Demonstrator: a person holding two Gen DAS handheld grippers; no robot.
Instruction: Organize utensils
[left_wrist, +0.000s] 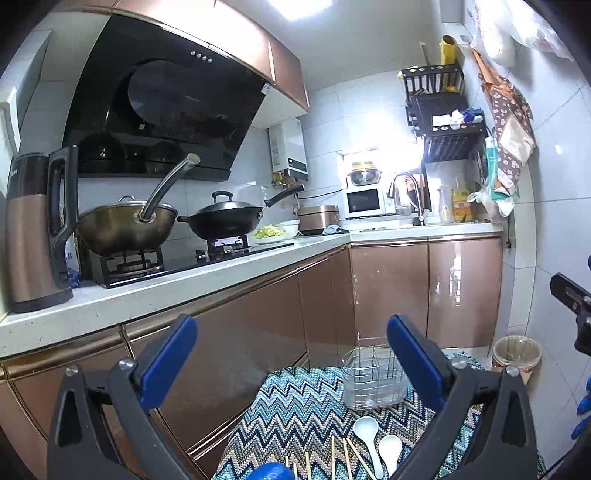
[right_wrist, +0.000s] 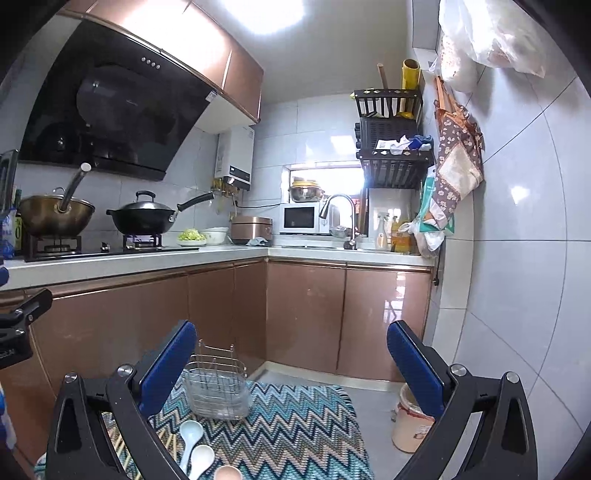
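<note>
Both tools are held wide open and empty — the left tool (left_wrist: 291, 354) and the right tool (right_wrist: 291, 360). Below them, on a zigzag cloth (right_wrist: 295, 424), two white spoons (left_wrist: 376, 443) are laid beside wooden chopsticks (left_wrist: 347, 458). Just beyond, a clear utensil caddy (left_wrist: 373, 376) is stood upright — empty, as far as can be seen.

1. The mat (right_wrist: 295, 417) bears a zigzag pattern in teal, navy, white and tan.
2. Both spoons (left_wrist: 365, 434) are white.
3. The utensil rack (right_wrist: 218, 387) is clear with silver wire.
4. The left gripper (left_wrist: 291, 354) and right gripper (right_wrist: 291, 358) have blue pads on black frames.
5. The cabinet doors (right_wrist: 306, 314) are glossy copper-brown.
6. The apron (right_wrist: 454, 162) is brown with small white flowers.
7. The chopsticks (left_wrist: 351, 458) are light tan.
</note>
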